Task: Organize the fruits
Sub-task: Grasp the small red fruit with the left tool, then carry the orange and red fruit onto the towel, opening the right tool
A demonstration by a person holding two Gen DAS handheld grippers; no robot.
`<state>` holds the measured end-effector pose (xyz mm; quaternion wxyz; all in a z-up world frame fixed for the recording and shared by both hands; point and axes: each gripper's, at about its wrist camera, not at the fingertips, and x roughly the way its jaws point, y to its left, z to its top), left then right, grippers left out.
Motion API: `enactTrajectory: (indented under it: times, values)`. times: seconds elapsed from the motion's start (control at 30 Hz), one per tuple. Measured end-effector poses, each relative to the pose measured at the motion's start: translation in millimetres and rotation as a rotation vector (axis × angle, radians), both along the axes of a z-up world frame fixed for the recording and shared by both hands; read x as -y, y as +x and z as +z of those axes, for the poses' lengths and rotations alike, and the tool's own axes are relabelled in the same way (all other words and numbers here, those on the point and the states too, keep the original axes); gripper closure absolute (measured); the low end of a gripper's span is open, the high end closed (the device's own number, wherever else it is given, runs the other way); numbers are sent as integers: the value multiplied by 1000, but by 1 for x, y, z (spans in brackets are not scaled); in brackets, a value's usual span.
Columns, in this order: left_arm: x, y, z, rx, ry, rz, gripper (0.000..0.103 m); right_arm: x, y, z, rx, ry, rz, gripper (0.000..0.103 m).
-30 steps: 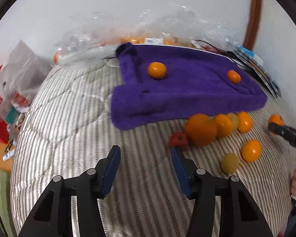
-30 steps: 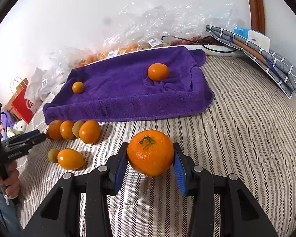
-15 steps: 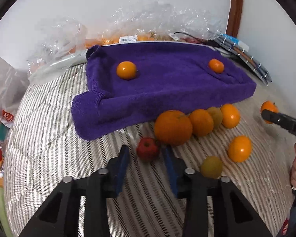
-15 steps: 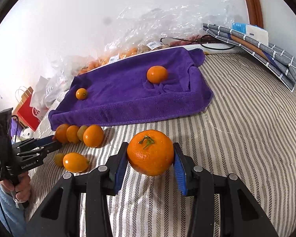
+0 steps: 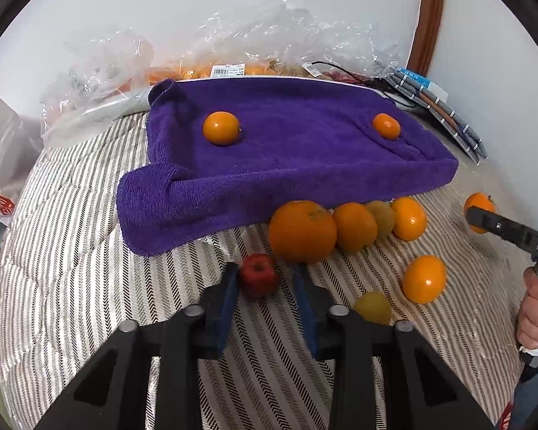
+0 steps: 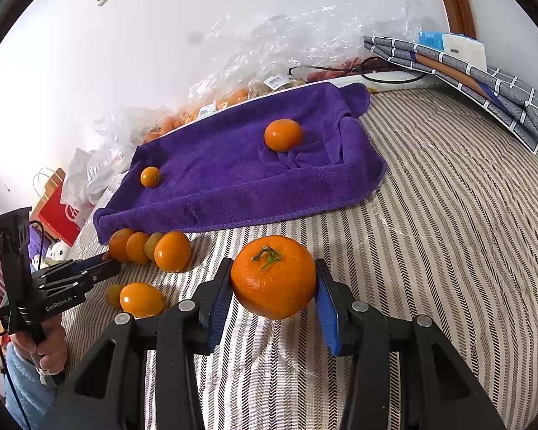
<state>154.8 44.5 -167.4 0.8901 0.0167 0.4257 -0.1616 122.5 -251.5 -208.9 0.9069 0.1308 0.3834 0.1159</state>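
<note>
A purple towel [image 5: 297, 150] lies on the striped bed and holds two small oranges [image 5: 221, 128] [image 5: 386, 126]. My left gripper [image 5: 267, 279] is open around a small red fruit [image 5: 259, 275] on the bed; only the left finger seems to touch it. A big orange [image 5: 302, 231] and several smaller orange and green fruits [image 5: 355, 227] lie in front of the towel. My right gripper [image 6: 273, 281] is shut on a large orange with a green stem [image 6: 273, 276], just above the bed. The towel [image 6: 233, 175] and its two oranges also show there.
Clear plastic bags of fruit [image 5: 269, 46] lie along the wall behind the towel. Folded grey checked cloth [image 6: 477, 82] is at the back right, with a black cable beside it. A red bag [image 6: 57, 211] stands off the bed's left side.
My left gripper has moved forward to the red fruit and narrowed around it. My right gripper keeps hold of the large orange and has lifted slightly.
</note>
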Motion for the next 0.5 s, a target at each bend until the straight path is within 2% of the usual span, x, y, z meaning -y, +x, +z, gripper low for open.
enactTrajectory:
  times: [0.17, 0.5]
  values:
    - [-15, 3, 0, -15, -121, 11, 81, 0, 0, 0, 1, 0, -5, 60]
    - [-24, -7, 12, 53, -158, 47, 81, -2, -4, 3, 26, -17, -2, 60]
